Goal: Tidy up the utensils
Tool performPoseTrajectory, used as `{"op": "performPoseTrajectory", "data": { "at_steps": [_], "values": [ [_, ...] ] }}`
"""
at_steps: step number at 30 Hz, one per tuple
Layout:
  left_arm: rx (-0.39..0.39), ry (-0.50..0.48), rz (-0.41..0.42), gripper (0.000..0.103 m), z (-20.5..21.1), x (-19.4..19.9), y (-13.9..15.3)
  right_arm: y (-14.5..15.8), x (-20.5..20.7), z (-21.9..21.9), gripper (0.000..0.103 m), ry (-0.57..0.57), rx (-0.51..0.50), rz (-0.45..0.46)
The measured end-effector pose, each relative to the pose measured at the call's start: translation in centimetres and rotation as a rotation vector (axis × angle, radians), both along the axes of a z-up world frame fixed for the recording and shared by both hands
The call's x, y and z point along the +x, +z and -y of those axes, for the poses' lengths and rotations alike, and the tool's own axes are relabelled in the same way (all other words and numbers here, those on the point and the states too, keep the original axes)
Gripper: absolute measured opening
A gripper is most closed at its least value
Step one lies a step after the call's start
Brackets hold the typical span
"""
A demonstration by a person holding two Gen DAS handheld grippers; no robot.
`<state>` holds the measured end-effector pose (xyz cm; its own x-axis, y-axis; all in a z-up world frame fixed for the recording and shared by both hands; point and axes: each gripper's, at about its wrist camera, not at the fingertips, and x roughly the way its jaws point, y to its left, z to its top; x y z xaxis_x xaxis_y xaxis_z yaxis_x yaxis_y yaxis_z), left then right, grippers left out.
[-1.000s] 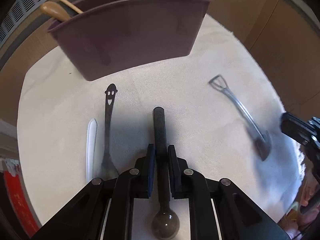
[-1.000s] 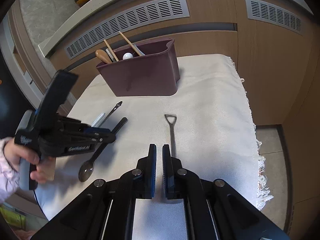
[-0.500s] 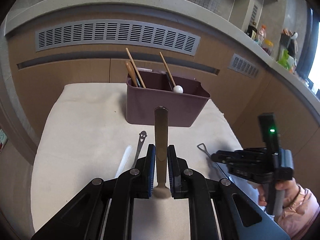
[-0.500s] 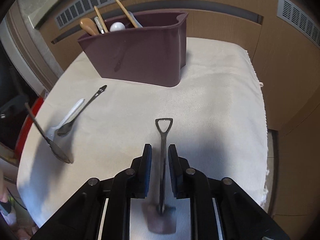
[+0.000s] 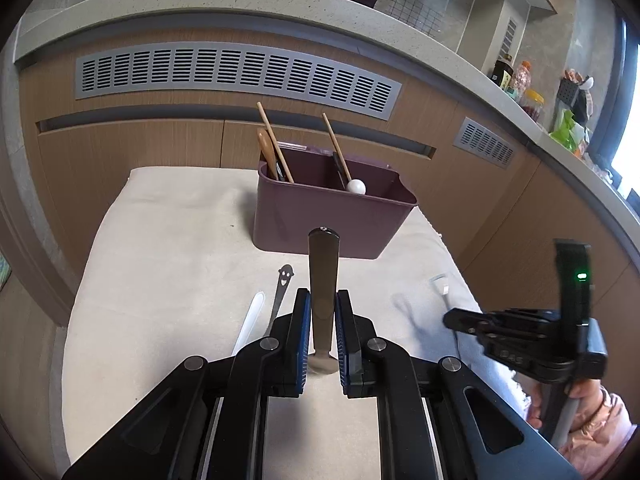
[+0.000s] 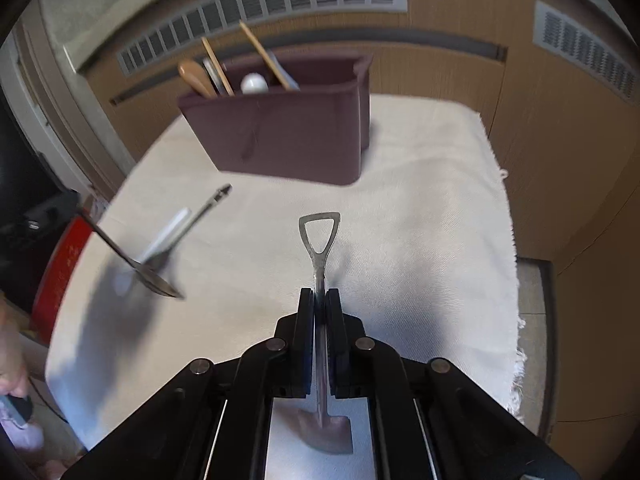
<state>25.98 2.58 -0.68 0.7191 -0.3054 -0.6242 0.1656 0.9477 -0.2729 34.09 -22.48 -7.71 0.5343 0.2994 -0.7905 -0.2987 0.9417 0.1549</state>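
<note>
My left gripper (image 5: 323, 300) is shut on a dark metal spoon (image 5: 323, 276), held above the cloth with its handle towards the maroon utensil caddy (image 5: 332, 216). The spoon also shows at the left of the right wrist view (image 6: 132, 260). My right gripper (image 6: 320, 300) is shut on a shovel-shaped spoon (image 6: 319, 240), handle forward, lifted off the cloth. The right gripper also shows in the left wrist view (image 5: 456, 318). A smiley-handled spoon (image 5: 282, 284) and a white utensil (image 5: 250, 324) lie on the cloth at the left. The caddy (image 6: 288, 132) holds chopsticks, a wooden spoon and a white ball-ended utensil.
The cream cloth (image 5: 168, 264) covers the table, with its fringed right edge (image 6: 516, 340) near a drop to the floor. A wooden wall with vents stands behind the caddy. A red object (image 6: 60, 268) sits beyond the table's left edge.
Both grippers have lifted their utensils off the cloth. The right gripper closed on the shovel spoon and raised it. The left gripper tilted up and now faces the caddy.
</note>
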Motion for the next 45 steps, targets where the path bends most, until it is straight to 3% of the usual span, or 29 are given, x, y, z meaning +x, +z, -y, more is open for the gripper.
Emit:
{"op": "performPoseTrajectory", "data": {
  "at_steps": [6, 19, 24, 26, 28, 30, 35, 39, 41, 42, 43, 45],
  "values": [
    [0.015, -0.012, 0.018, 0.012, 0.6, -1.0, 1.0, 3.2, -3.3, 0.2, 0.005, 0.004, 0.056, 0.086],
    [0.024, -0.033, 0.054, 0.012, 1.3, -3.4, 2.8, 5.8, -6.6, -0.3, 0.003, 0.051, 0.074, 0.193],
    [0.012, -0.021, 0.028, 0.012, 0.9, -3.3, 2.3, 3.8, -5.6, 0.2, 0.005, 0.032, 0.008, 0.142],
    [0.007, -0.017, 0.014, 0.012, 0.7, -3.1, 1.8, 2.1, -5.1, 0.8, 0.012, 0.031, -0.008, 0.083],
    [0.0, -0.019, 0.002, 0.012, 0.7, -2.9, 1.4, 0.2, -5.0, 0.9, 0.036, 0.057, -0.032, 0.011],
    [0.0, -0.02, -0.006, 0.012, 0.7, -2.7, 0.9, -1.7, -5.3, 1.0, 0.045, 0.041, -0.04, -0.013],
    [-0.006, -0.029, -0.023, 0.012, 0.5, -2.0, 0.3, -5.3, -5.1, 0.8, 0.045, -0.028, -0.028, -0.061],
    [-0.004, -0.026, -0.037, 0.012, 0.3, -1.7, -0.1, -5.2, -5.0, -0.4, 0.045, -0.033, -0.054, -0.004],
    [-0.01, -0.022, -0.043, 0.012, 0.2, -1.6, -0.3, -5.2, -5.2, -1.5, 0.043, -0.007, -0.139, 0.02],
    [-0.011, -0.021, -0.045, 0.012, 0.2, -1.6, -0.4, -5.1, -5.4, -1.9, 0.033, 0.017, -0.163, 0.03],
    [-0.011, -0.022, -0.046, 0.012, 0.2, -1.7, -0.4, -5.0, -5.6, -2.1, 0.03, 0.037, -0.174, 0.031],
    [-0.011, -0.026, -0.046, 0.012, 0.2, -1.7, -0.4, -4.4, -5.6, -2.1, 0.03, 0.053, -0.18, 0.027]
  ]
}}
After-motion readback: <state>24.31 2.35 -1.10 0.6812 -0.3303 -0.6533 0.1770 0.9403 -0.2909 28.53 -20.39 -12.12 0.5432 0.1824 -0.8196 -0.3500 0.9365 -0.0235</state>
